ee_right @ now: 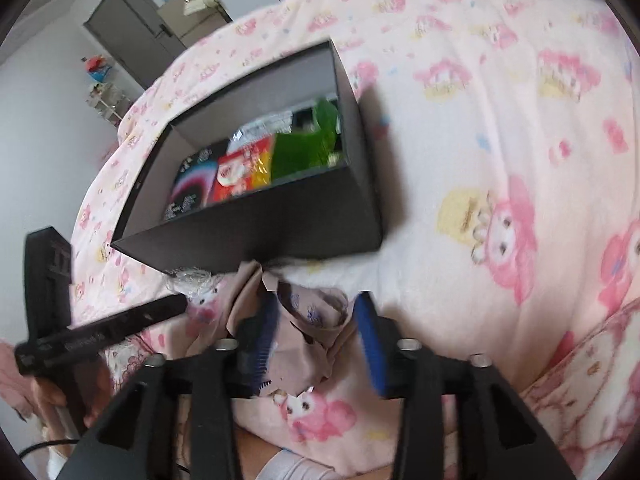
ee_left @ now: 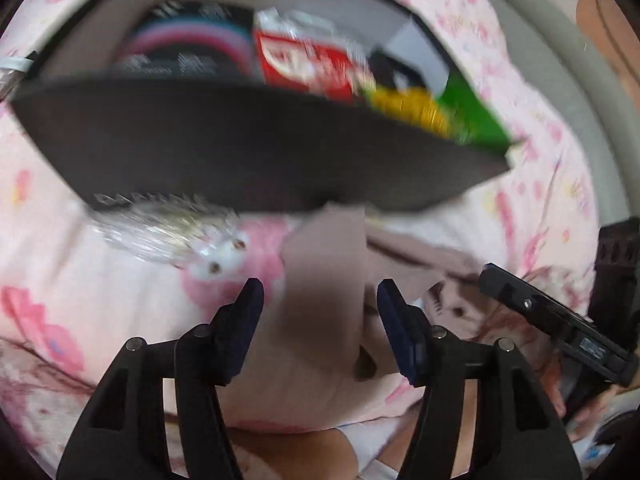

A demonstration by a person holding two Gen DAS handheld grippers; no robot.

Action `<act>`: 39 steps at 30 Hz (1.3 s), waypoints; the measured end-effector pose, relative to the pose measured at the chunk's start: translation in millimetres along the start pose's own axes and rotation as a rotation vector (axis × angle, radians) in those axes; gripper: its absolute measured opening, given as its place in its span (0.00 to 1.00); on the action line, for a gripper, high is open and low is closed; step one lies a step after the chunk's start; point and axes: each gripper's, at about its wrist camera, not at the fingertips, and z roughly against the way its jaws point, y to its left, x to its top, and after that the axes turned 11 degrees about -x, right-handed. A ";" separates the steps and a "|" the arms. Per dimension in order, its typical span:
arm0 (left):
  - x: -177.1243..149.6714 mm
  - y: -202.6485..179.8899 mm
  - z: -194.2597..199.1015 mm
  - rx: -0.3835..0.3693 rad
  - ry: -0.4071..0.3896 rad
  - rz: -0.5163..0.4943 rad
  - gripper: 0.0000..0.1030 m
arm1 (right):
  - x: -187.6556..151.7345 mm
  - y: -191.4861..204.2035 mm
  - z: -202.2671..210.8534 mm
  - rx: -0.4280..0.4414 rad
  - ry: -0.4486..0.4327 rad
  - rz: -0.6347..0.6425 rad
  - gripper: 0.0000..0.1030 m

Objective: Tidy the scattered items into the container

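Note:
A crumpled beige cloth [ee_left: 324, 280] [ee_right: 308, 332] lies on the pink cartoon-print blanket just in front of the black box [ee_left: 240, 148] [ee_right: 280, 220]. The box holds a black packet with pink arcs [ee_left: 188, 40], a red packet [ee_left: 304, 64], a yellow item [ee_left: 412, 108] and a green packet [ee_right: 304, 148]. My left gripper [ee_left: 319, 284] is open with its fingers either side of a strip of the cloth, gaps showing on both sides. My right gripper [ee_right: 318, 300] is also open over the cloth's other end, with a gap at its right pad. A clear crinkled wrapper [ee_left: 160, 232] [ee_right: 192, 280] sits by the box's near wall.
The blanket [ee_right: 500, 160] covers a soft bed with folds and bumps. A grey padded edge [ee_left: 560, 80] runs along the right of the left wrist view. A grey door [ee_right: 132, 28] and a small shelf [ee_right: 108, 96] stand beyond the bed. A person's leg [ee_left: 288, 452] is under the grippers.

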 end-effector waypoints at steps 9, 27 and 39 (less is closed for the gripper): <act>-0.6 -10.3 31.9 0.074 -0.110 -0.068 0.05 | -2.9 16.1 5.8 0.098 -0.051 0.079 0.10; -5.2 13.8 55.3 0.081 -0.145 0.004 0.49 | 1.6 23.9 7.8 0.072 -0.024 0.110 0.31; -5.2 42.4 26.1 0.215 -0.072 0.106 0.13 | -5.9 24.3 -4.1 0.004 -0.029 0.146 0.06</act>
